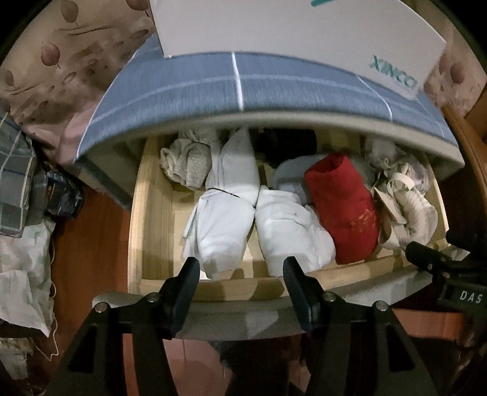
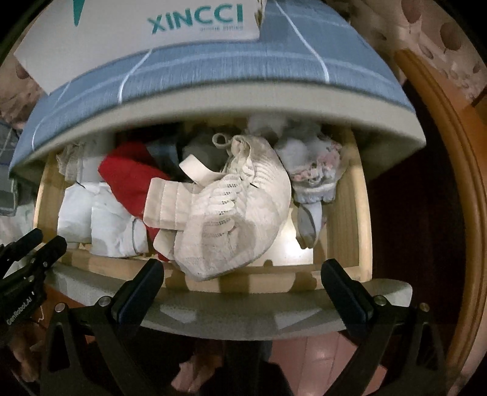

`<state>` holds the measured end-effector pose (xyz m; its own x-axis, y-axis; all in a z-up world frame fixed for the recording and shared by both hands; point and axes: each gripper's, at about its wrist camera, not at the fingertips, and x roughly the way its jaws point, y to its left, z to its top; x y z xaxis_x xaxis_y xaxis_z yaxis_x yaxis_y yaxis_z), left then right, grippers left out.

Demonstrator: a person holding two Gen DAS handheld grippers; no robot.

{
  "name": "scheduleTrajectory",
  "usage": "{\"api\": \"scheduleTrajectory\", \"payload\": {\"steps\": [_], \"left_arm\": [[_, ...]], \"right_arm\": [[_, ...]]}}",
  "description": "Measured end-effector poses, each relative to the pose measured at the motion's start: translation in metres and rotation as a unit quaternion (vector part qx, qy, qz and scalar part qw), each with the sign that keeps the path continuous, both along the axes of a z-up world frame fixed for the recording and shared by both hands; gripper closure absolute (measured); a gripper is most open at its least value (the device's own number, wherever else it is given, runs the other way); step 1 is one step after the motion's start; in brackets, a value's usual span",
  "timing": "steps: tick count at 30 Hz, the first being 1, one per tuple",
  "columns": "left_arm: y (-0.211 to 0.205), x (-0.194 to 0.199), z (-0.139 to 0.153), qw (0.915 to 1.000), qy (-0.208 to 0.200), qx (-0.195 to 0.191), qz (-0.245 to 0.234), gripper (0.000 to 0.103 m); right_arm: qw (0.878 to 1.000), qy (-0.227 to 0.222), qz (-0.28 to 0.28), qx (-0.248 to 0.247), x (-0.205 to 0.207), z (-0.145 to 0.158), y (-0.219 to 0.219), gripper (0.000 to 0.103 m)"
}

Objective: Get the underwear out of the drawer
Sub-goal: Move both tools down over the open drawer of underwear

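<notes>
Your underwear sits in the open drawer (image 1: 152,243), packed side by side. Just ahead of your left claw (image 1: 242,271) lie two white rolled bundles: the left white roll (image 1: 225,219) runs straight out from the claw's left finger, and the right white roll (image 1: 289,231) lies just past the right finger. Neither is touched. That claw is spread wide, nothing between its fingers, hovering over the drawer's front rail.

Right of those rolls, the red folded piece (image 1: 344,207) leans against them, and beyond it, at the far right, a cream lace garment (image 1: 408,207) is heaped at the drawer's end. Further ahead and left of the claw, a grey crumpled piece (image 1: 188,164) lies at the back.

Over to your right claw (image 2: 243,280): also spread wide, empty, above the front rail. Directly ahead of it the cream lace garment (image 2: 243,213) spills over the rail's edge between the fingers' lines, not gripped. Left of it is the red piece (image 2: 127,176); right of it a pale floral piece (image 2: 316,170).

Above the drawer, a blue checked cloth (image 1: 243,79) covers the top, with a white box (image 2: 152,27) marked XINCCI on it. The left claw (image 2: 33,252) shows at the lower left of the right view.
</notes>
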<state>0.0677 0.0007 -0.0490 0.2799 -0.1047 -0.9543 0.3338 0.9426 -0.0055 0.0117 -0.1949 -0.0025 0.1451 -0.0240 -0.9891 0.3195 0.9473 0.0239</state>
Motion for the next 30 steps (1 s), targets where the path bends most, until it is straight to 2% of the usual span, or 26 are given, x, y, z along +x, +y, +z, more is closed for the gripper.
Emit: {"api": "scheduleTrajectory", "payload": {"steps": [7,10,15,18,25,30], "left_arm": [[0.016,-0.018,-0.004,0.9985,0.052,-0.012,0.006,0.045],[0.019,-0.023,-0.005,0.9981,0.061,-0.007,0.001,0.045],[0.023,-0.023,-0.008,0.9972,0.075,-0.005,0.001,0.045],[0.022,-0.02,-0.006,0.9979,0.065,-0.003,0.004,0.044],[0.019,-0.022,-0.001,0.9984,0.056,0.006,-0.001,0.045],[0.031,-0.021,0.029,0.9996,0.023,-0.018,-0.005,0.045]], "right_arm": [[0.999,0.046,0.0,0.014,-0.006,-0.011,0.0,0.001],[0.998,0.062,0.0,0.022,-0.01,-0.017,-0.001,0.001],[0.996,0.083,0.001,0.032,0.014,-0.019,-0.006,0.001],[0.995,0.086,0.0,0.04,0.042,-0.022,-0.006,0.001],[0.995,0.077,0.005,0.055,0.045,-0.015,-0.013,0.001],[0.996,0.04,0.014,0.074,0.051,0.001,-0.023,0.001]]}}
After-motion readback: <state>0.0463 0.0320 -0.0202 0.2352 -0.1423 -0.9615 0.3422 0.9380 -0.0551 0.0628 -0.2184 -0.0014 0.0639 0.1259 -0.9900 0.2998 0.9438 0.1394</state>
